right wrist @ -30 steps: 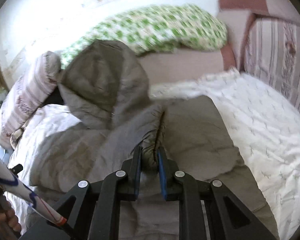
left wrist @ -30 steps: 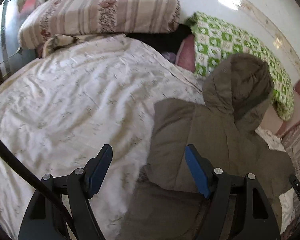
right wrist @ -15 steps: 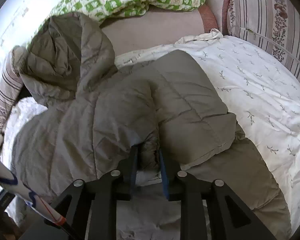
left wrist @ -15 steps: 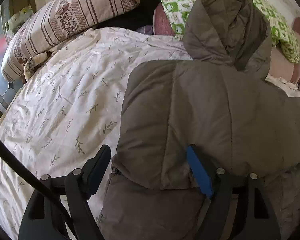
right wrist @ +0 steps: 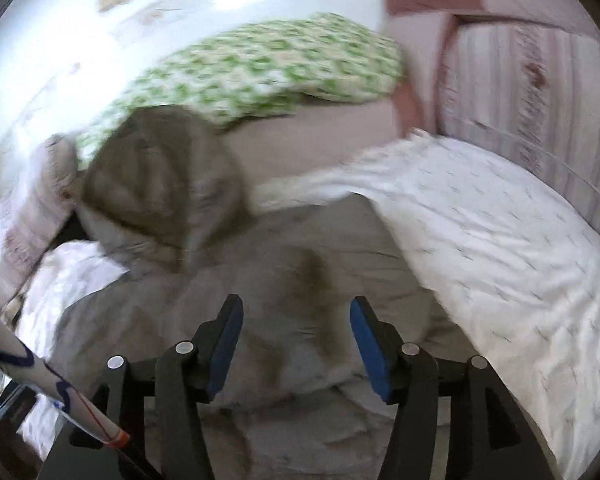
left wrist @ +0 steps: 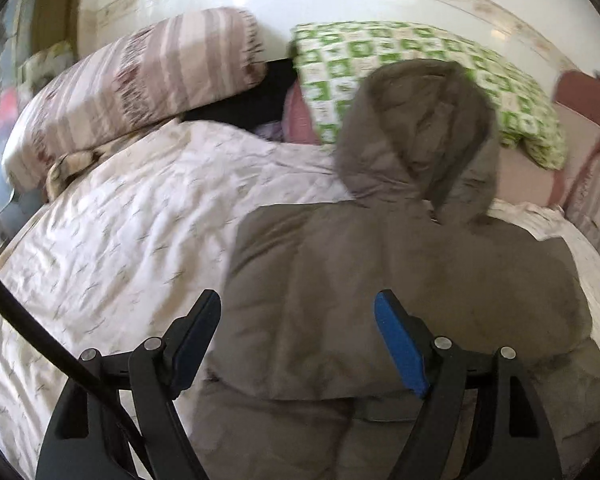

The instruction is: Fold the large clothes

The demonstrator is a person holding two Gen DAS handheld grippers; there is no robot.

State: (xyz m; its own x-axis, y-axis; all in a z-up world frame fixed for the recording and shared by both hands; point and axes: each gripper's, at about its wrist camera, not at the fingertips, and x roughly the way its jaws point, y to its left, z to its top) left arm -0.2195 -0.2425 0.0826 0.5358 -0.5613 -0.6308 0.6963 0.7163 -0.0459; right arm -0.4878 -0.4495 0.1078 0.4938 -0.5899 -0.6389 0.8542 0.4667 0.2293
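A grey-brown padded coat (left wrist: pixel 400 280) is laid out on a bed covered by a white quilt (left wrist: pixel 120 240) printed with small sprigs. The hood (left wrist: pixel 416 136) is turned toward the head of the bed and rests against a green checked pillow (left wrist: pixel 420 56); a striped pillow (left wrist: pixel 140 80) is seen to the left of it. The coat's sides are seen folded in over its middle, and a lower part is spread toward the cameras.

The left tongs (left wrist: pixel 296 340) are held spread above the coat's near left edge, with nothing pinched between the blue pads; the fabric lies below them, and contact cannot be made out. A dark cable (left wrist: pixel 40 336) is seen across the lower left corner of that view.

The right tongs (right wrist: pixel 296 344) are seen opening over the middle of the coat (right wrist: pixel 300 280); a raised fold of fabric lies between the pads but is not pressed by them. That view is blurred. The quilt (right wrist: pixel 500 260) is seen bare to the right, and a white rod with blue marks (right wrist: pixel 40 384) at lower left.
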